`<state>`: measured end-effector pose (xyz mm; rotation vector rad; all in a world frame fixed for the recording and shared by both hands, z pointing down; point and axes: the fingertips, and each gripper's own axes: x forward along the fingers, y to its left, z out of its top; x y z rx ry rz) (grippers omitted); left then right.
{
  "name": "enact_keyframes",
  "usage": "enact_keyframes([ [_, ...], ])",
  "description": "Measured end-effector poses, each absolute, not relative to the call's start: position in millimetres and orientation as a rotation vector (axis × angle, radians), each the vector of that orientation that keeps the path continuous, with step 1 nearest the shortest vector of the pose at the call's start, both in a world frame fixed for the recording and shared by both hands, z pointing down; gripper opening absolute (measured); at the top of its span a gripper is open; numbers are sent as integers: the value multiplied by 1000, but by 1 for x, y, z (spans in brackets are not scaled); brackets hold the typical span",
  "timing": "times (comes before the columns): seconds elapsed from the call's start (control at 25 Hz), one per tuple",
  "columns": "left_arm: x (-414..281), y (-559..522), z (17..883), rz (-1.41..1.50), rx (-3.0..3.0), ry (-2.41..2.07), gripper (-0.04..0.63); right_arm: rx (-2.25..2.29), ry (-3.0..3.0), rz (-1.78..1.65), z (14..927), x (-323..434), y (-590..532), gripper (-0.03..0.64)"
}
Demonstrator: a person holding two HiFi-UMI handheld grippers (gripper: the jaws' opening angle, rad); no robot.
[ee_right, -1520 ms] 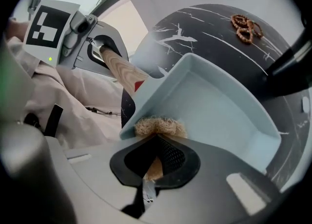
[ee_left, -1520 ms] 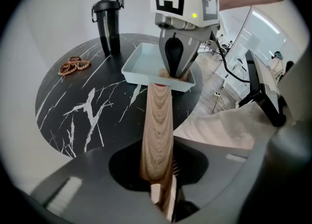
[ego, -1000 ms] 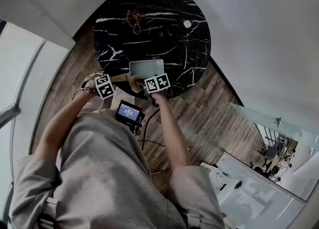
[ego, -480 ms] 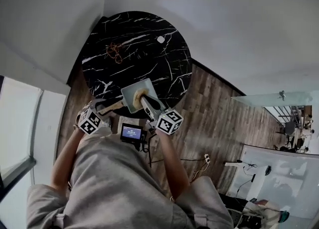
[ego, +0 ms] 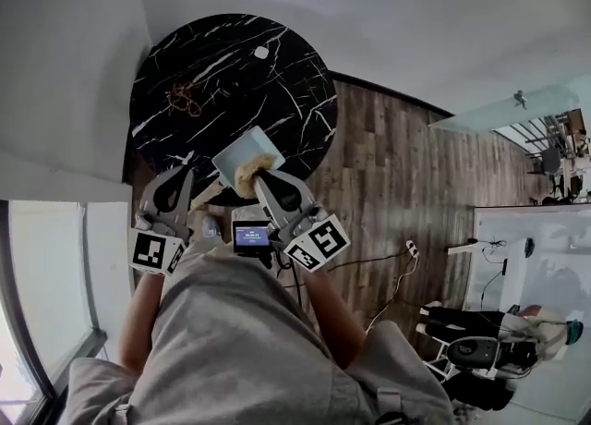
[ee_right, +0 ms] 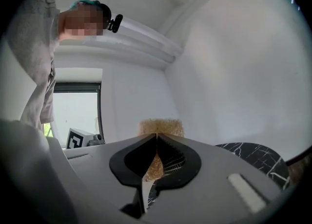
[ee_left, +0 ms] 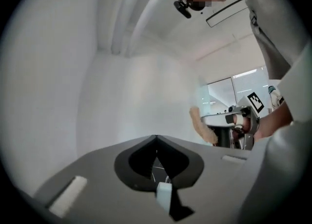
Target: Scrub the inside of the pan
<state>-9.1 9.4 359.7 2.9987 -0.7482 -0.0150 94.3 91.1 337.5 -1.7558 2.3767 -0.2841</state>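
The square grey pan [ego: 249, 151] lies on the black marble table [ego: 203, 54] near its front edge, its wooden handle [ego: 209, 194] pointing off to the lower left. My right gripper [ego: 259, 176] [ee_right: 157, 135] is raised above the pan and shut on a tan scrub sponge [ego: 250, 172] [ee_right: 161, 126]. The left gripper [ego: 183, 174] [ee_left: 156, 138] hangs beside the handle, apart from it. Its jaws have just been closing and are shut with nothing between them. In the left gripper view, the sponge [ee_left: 203, 126] shows to the right in the other gripper.
A brown looped cord [ego: 185, 97] and a small white object [ego: 261, 52] lie farther back on the table. A small screen device [ego: 251, 236] hangs at the person's chest. A cable with a power strip [ego: 411, 249] lies on the wooden floor to the right.
Both grippers have risen toward the head camera and now point level. The left one has come off the pan handle and shut empty. The sponge has lifted out of the pan.
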Motion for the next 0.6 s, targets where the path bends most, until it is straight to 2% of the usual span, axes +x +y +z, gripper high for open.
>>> enact_keyframes([
  [0.28, 13, 58, 357, 95, 3125, -623, 0, -1852, 2331, -235, 331, 99, 116, 21],
  [0.6, 16, 66, 366, 118, 3117, -606, 0, -1859, 2330, -266, 342, 98, 119, 21],
])
